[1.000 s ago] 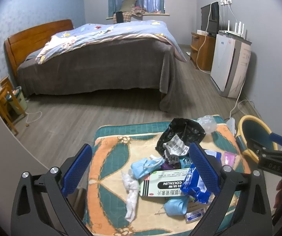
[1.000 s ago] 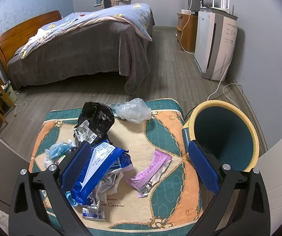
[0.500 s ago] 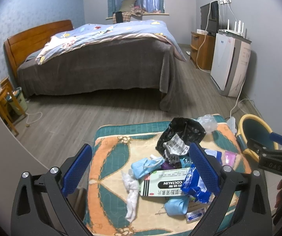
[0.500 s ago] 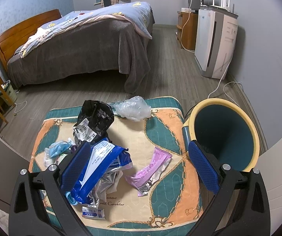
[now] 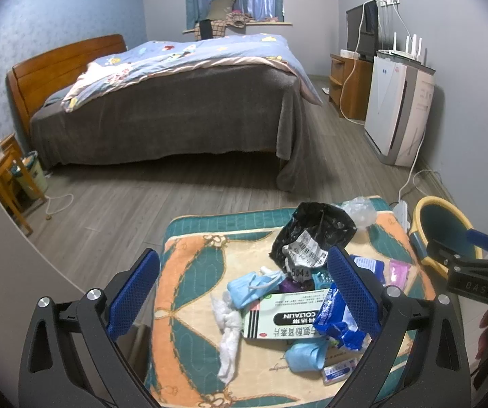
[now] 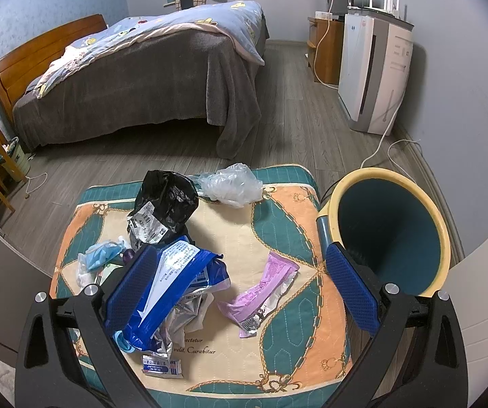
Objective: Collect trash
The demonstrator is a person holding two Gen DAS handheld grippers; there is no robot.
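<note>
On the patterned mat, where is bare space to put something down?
The patterned mat is bare between the black plastic bag and the pink wrapper, and along its right edge by the yellow-rimmed bin. The left half is crowded around the blue foil packet.

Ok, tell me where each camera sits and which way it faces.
Left wrist: on the left gripper, facing the bed over the mat's left side; its open blue fingers and the right gripper show.
Right wrist: on the right gripper, nearer the bin; own open fingers show.
Shared: black bag, blue wrapper, bin.
</note>
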